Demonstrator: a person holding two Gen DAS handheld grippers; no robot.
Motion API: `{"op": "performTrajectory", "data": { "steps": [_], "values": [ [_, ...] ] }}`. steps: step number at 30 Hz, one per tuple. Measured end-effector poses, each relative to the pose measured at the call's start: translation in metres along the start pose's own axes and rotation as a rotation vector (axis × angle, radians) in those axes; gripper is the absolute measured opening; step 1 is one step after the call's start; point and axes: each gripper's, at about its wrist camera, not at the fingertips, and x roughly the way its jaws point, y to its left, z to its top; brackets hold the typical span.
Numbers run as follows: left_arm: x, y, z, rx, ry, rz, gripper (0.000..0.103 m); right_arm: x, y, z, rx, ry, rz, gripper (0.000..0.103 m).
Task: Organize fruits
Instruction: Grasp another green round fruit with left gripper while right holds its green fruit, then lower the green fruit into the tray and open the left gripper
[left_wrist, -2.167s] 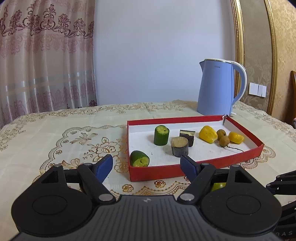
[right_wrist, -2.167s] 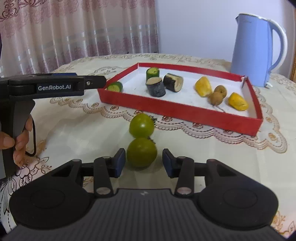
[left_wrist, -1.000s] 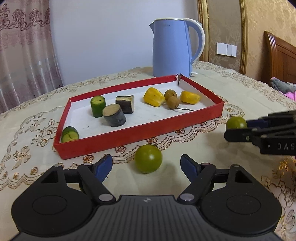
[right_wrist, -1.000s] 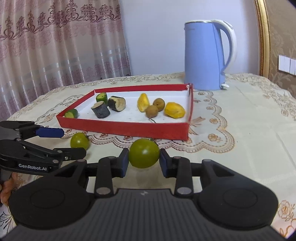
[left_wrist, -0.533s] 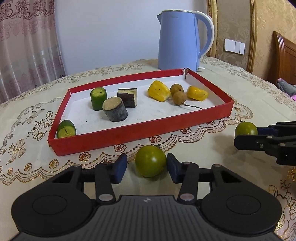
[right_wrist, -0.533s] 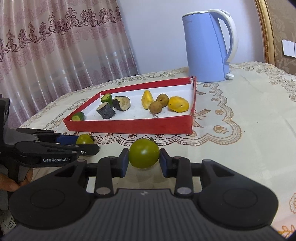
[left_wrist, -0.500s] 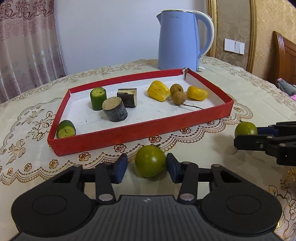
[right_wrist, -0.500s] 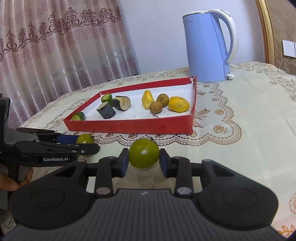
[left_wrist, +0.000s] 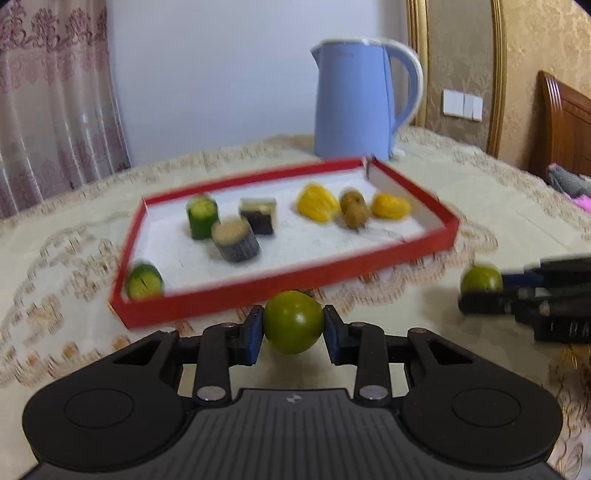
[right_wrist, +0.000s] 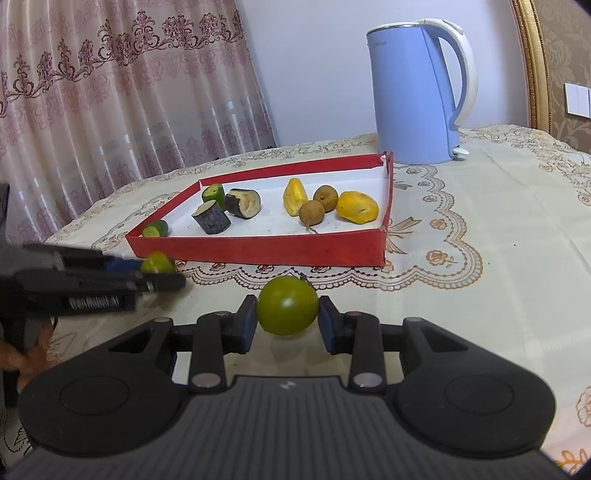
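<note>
Left wrist view: the left gripper (left_wrist: 293, 329) jaws pinch a round, glossy green fruit (left_wrist: 292, 322) squarely between them.

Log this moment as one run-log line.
left gripper: shut on green fruit | right gripper: shut on second green fruit | red tray: neither placed yet

A lived-in home room, lace-patterned cream tablecloth (right_wrist: 498, 229) on the table, patterned pink curtains (right_wrist: 122, 96), pale blue electric kettle (right_wrist: 417, 92), gold damask wallpaper (left_wrist: 517, 66) with gilt trim, wall switches (left_wrist: 462, 105), carved wooden headboard (left_wrist: 565, 129) at the side
</note>
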Motion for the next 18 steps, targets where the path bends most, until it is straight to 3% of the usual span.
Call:
{"op": "performTrajectory", "data": {
  "steps": [5,11,18],
  "values": [
    [0.005,0.024,0.031,0.005,-0.048,0.063,0.033,0.001,0.000,0.000,0.003,0.002,-0.002,0.033],
    [0.039,0.054,0.057,-0.036,-0.013,0.118,0.033,0.002,0.000,0.000,0.003,0.006,-0.005,0.033],
    [0.065,0.064,0.063,-0.069,0.001,0.137,0.033,0.005,-0.001,0.000,0.007,0.019,-0.008,0.033]
  ]
}}
